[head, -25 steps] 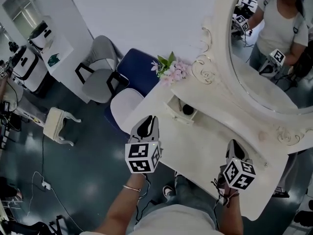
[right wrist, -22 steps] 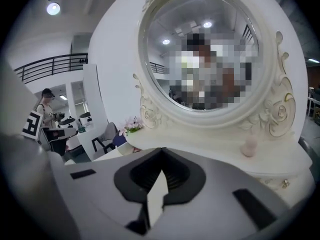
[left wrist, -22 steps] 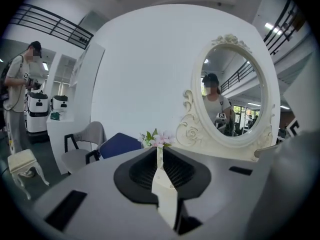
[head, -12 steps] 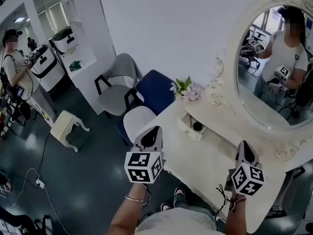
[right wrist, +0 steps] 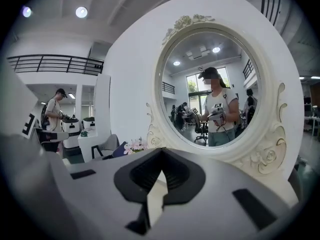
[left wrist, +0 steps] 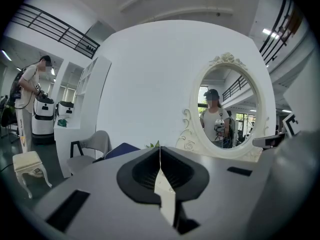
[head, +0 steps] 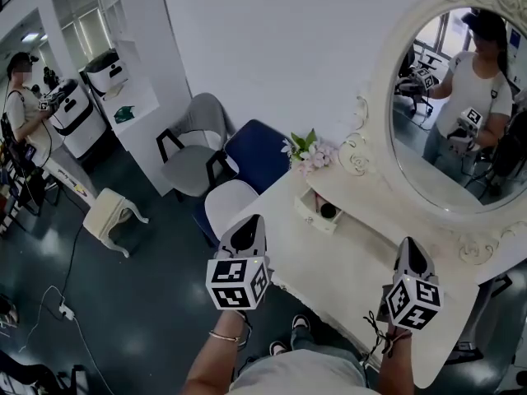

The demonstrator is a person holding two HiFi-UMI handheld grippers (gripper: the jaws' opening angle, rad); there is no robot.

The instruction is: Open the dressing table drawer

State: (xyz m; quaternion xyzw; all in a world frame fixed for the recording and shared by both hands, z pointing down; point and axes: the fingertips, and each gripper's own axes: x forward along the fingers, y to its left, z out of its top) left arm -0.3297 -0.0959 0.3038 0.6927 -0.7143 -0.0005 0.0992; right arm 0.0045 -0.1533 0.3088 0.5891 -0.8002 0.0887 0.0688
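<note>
A white dressing table (head: 354, 262) with an oval mirror (head: 461, 97) fills the right of the head view. Its small drawer (head: 315, 211) below the mirror's left end stands pulled out, with a dark round thing (head: 327, 211) inside. My left gripper (head: 247, 222) hovers over the table's front left edge, short of the drawer, shut and empty. In the left gripper view the left gripper (left wrist: 160, 147) points level at the mirror (left wrist: 227, 109). My right gripper (head: 409, 245) hangs over the table's front right, shut with nothing in it. The right gripper (right wrist: 161, 150) faces the mirror (right wrist: 215, 94).
Pink flowers (head: 306, 151) sit at the table's back left corner. A white round stool (head: 230, 204), a blue chair (head: 255, 151) and a grey chair (head: 193, 142) stand left of the table. A small cream stool (head: 111, 212) and a person (head: 25, 97) are further left.
The head view has tipped up since a second ago, showing more wall and room. Both grippers rose with it and hold over the table's front edge; little differs in the last half second.
</note>
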